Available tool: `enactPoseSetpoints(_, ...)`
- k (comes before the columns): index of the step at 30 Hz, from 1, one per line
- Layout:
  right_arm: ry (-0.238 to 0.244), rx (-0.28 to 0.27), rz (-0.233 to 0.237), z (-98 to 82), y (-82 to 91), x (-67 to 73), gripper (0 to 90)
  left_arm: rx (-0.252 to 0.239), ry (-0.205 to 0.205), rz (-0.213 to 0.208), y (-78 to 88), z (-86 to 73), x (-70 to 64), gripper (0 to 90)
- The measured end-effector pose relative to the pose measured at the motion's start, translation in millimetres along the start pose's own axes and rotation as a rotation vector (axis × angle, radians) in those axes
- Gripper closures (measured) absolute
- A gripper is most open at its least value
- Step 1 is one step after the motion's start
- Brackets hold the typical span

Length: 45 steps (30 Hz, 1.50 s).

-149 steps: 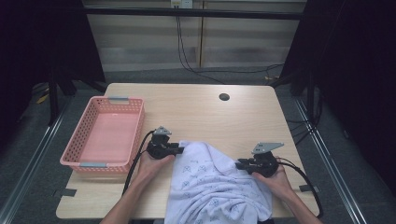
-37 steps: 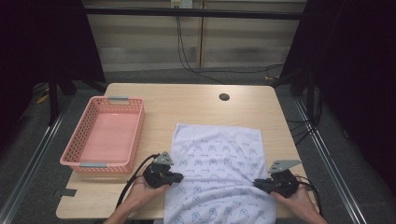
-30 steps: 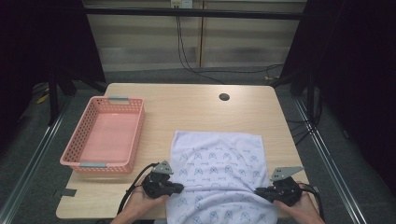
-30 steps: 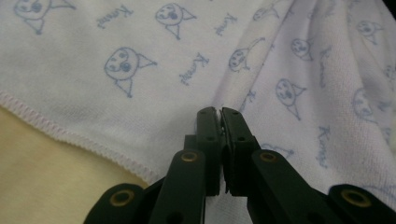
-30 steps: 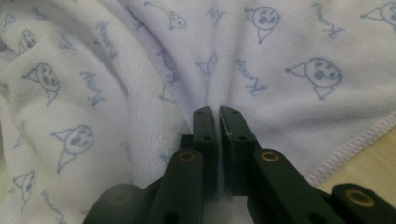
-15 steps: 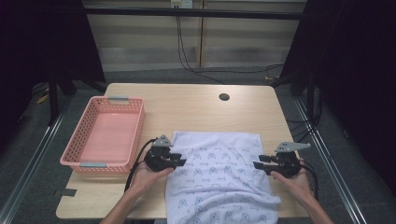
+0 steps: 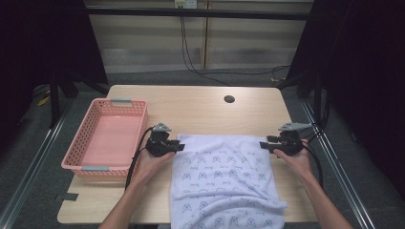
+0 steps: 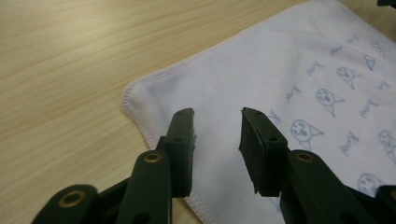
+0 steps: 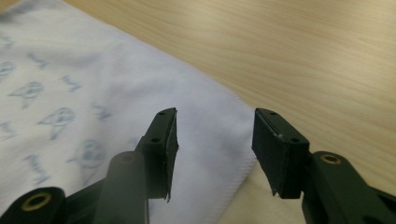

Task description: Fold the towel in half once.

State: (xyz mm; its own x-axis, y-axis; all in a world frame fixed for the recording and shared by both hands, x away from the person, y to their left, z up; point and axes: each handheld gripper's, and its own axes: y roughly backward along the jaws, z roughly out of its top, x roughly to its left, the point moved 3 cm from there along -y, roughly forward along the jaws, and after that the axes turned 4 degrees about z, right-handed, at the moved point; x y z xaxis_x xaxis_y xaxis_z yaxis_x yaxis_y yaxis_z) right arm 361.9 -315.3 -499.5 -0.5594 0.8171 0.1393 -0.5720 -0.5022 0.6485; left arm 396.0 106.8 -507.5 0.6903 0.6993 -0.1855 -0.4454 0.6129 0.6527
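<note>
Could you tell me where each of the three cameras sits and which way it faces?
High view: above the person's side, looking forward and down on the table; forearms, left gripper, right gripper.
Left gripper view: on the left gripper, looking along open jaws over a towel corner.
Right gripper view: on the right gripper, open jaws astride another corner.
Shared: towel, table.

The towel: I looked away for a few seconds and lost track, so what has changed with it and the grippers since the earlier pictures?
The towel, bunched five seconds ago, was spread and its far edge folded toward the person. The left gripper and right gripper then let go; their jaws have just been opening and stand apart over the fold's two corners. The pink basket and the table stayed as they were.
</note>
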Motion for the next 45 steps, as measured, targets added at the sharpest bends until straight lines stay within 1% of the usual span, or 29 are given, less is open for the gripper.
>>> enactPoseSetpoints(1, -0.002, -0.002, -0.012, -0.8, -3.7, -3.6, 49.2, 0.004, 0.008, 0.004, -1.6, -0.8, 2.0, 61.9)
enactPoseSetpoints(2, -0.008, 0.008, -0.01, -1.8, -7.6, -6.1, 48.7, 0.006, 0.022, 0.001, -3.4, -1.9, 3.3, 60.7)
enactPoseSetpoints(3, -0.002, 0.019, -0.025, -2.3, -11.5, -7.8, 47.7, 0.01, 0.026, 0.012, -5.5, -2.6, 3.5, 59.6)
enactPoseSetpoints(4, -0.002, 0.029, -0.036, -2.8, -14.8, -9.2, 46.5, 0.022, 0.02, 0.014, -7.2, -3.1, 3.9, 58.3)
enactPoseSetpoints(6, -0.003, 0.04, -0.031, -3.8, -21.7, -11.8, 46.1, 0.033, 0.006, 0.017, -9.3, -2.7, 4.6, 55.2)
enactPoseSetpoints(8, -0.002, 0.048, -0.032, -5.3, -26.3, -13.5, 45.6, 0.031, 0.019, 0.018, -10.1, -2.7, 5.0, 53.3)
enactPoseSetpoints(9, 0.004, 0.063, -0.032, -6.4, -28.8, -13.6, 45.6, 0.034, 0.019, 0.01, -10.4, -2.9, 4.7, 53.3)
enactPoseSetpoints(10, 0.009, 0.072, -0.038, -7.4, -31.0, -13.6, 44.9, 0.032, 0.014, 0.018, -11.2, -2.9, 4.1, 53.0)
enactPoseSetpoints(12, 0.012, 0.063, -0.04, -7.3, -32.5, -13.3, 45.2, 0.038, 0.005, 0.019, -12.4, -3.3, 4.7, 52.1)
enactPoseSetpoints(13, 0.019, 0.056, -0.036, -7.3, -33.4, -12.6, 46.7, 0.035, 0.006, 0.027, -13.2, -3.7, 5.5, 51.7)
enactPoseSetpoints(16, 0.046, 0.052, -0.019, -7.5, -33.5, -6.9, 64.1, 0.041, 0.012, 0.05, -15.7, -5.3, 8.2, 48.8)
enactPoseSetpoints(18, 0.032, 0.049, 0.0, -7.7, -33.7, -3.5, 73.5, 0.035, 0.019, 0.046, -16.3, -5.3, 9.2, 48.3)
enactPoseSetpoints(19, 0.023, 0.047, 0.009, -7.9, -33.6, -3.2, 77.0, 0.036, 0.017, 0.056, -16.5, -4.7, 10.4, 48.1)
enactPoseSetpoints(21, 0.014, 0.047, 0.022, -7.7, -33.9, -2.9, 82.4, 0.035, 0.023, 0.056, -18.3, -2.9, 13.4, 46.9)
enactPoseSetpoints(22, 0.016, 0.05, 0.025, -7.5, -33.8, -2.6, 83.9, 0.02, 0.037, 0.058, -20.0, -2.3, 14.8, 47.2)
enactPoseSetpoints(24, 0.011, 0.047, 0.029, -7.1, -33.3, -2.6, 85.7, 0.018, 0.038, 0.057, -21.7, -0.8, 17.8, 50.1)
enactPoseSetpoints(25, 0.014, 0.045, 0.032, -6.9, -32.8, -3.3, 85.9, 0.018, 0.051, 0.054, -23.0, 0.7, 17.5, 51.4)
enactPoseSetpoints(26, 0.004, 0.044, 0.033, -6.7, -31.8, -3.6, 86.1, 0.029, 0.063, 0.043, -23.7, 1.9, 17.8, 53.6)
enactPoseSetpoints(27, -0.001, 0.037, 0.039, -6.3, -31.1, -4.3, 86.2, 0.032, 0.072, 0.03, -25.2, 2.7, 17.6, 61.0)
enactPoseSetpoints(29, -0.021, 0.017, 0.056, -5.0, -28.9, -4.1, 86.3, 0.038, 0.048, 0.009, -27.8, 2.5, 13.9, 75.8)
enactPoseSetpoints(30, -0.023, 0.007, 0.062, -3.9, -27.5, -3.7, 86.3, 0.036, 0.048, -0.002, -28.2, 2.6, 11.2, 81.6)
enactPoseSetpoints(31, -0.024, -0.003, 0.068, -2.5, -24.9, -2.9, 86.3, 0.031, 0.039, -0.011, -26.7, 3.8, 10.5, 85.1)
enactPoseSetpoints(32, -0.029, -0.018, 0.074, -0.6, -21.7, -2.2, 86.3, 0.015, 0.045, -0.035, -24.2, 6.2, 8.7, 85.9)
enactPoseSetpoints(33, -0.035, -0.034, 0.074, 1.6, -17.2, -2.2, 86.3, -0.01, 0.052, -0.05, -20.1, 9.5, 6.7, 86.2)
enactPoseSetpoints(35, -0.051, -0.079, 0.086, 6.1, -6.2, -3.5, 86.3, -0.053, 0.043, -0.073, -9.4, 17.3, 2.9, 86.5)
enactPoseSetpoints(39, -0.047, -0.148, 0.086, 17.0, 13.9, -4.2, 86.3, -0.123, 0.013, -0.05, 9.1, 35.1, -2.7, 86.6)
enactPoseSetpoints(40, -0.049, -0.168, 0.088, 20.4, 18.1, -4.0, 86.3, -0.143, 0.018, -0.048, 13.7, 40.4, -2.9, 86.6)
enactPoseSetpoints(43, -0.051, -0.214, 0.089, 33.9, 30.1, -5.0, 86.4, -0.19, 0.001, -0.023, 30.2, 58.7, 1.0, 86.7)
enactPoseSetpoints(45, -0.049, -0.233, 0.08, 45.0, 37.7, -7.0, 86.5, -0.224, -0.007, -0.024, 41.3, 70.6, 4.5, 87.0)
